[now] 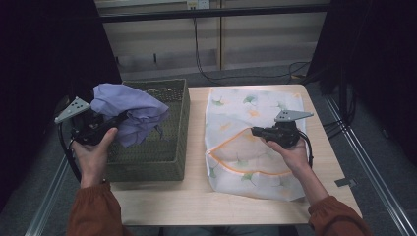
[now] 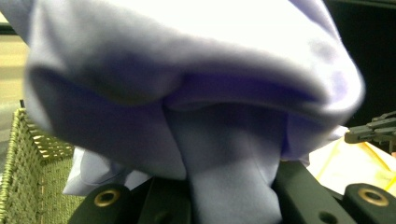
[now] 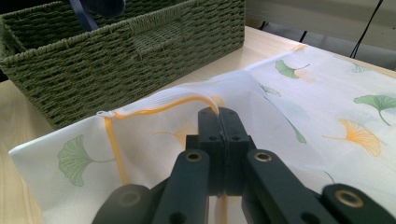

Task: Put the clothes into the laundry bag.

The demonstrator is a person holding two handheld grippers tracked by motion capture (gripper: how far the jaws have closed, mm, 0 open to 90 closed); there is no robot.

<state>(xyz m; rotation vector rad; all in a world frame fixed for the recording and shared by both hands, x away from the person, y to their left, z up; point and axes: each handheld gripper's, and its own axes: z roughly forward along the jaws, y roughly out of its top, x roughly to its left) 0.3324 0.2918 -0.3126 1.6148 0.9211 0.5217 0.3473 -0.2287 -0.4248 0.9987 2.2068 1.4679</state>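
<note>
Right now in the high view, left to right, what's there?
Left gripper → purple cloth → green basket → leaf-print bag → right gripper

No readable text, label, brand, number or sign is showing anywhere in these views. The white mesh laundry bag (image 1: 255, 142) that the right tool (image 3: 219, 114) is pinching is carrying only printed green and orange ginkgo leaves, no lettering. The small pale plate on the wall rail (image 1: 198, 4), far beyond both tools, is appearing too small and blurred to read.
</note>
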